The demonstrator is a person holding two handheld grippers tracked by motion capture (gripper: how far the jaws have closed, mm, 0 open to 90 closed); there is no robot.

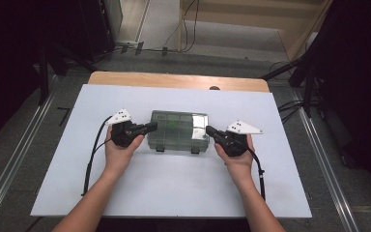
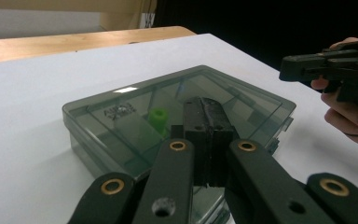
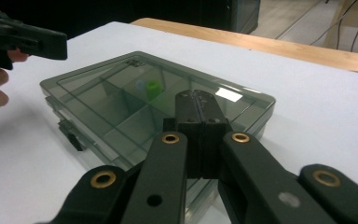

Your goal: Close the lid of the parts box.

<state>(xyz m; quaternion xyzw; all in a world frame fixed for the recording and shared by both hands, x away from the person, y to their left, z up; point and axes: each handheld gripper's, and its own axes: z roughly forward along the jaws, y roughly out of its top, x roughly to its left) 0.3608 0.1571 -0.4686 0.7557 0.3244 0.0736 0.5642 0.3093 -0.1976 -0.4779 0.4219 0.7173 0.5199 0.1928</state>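
Note:
A smoky see-through compartment box [image 1: 178, 129] with its lid closed lies in the middle of the white table [image 1: 174, 183]. A small green piece [image 1: 173, 123] sits inside one of its cells; it shows through the lid [image 2: 158, 116] [image 3: 153, 87]. My left gripper [image 1: 153, 127] is at the box's left end, jaws pressed together with nothing between them, tips over the lid edge [image 2: 204, 109]. My right gripper [image 1: 208, 130] is at the box's right end, likewise shut and empty [image 3: 196, 100]. Two dark latches [image 1: 176, 149] face the person.
The white sheet covers a wooden table whose far edge [image 1: 178, 79] shows bare. Black stands and cables [image 1: 299, 72] flank the table on both sides. A cable [image 1: 91, 159] trails from each gripper across the sheet.

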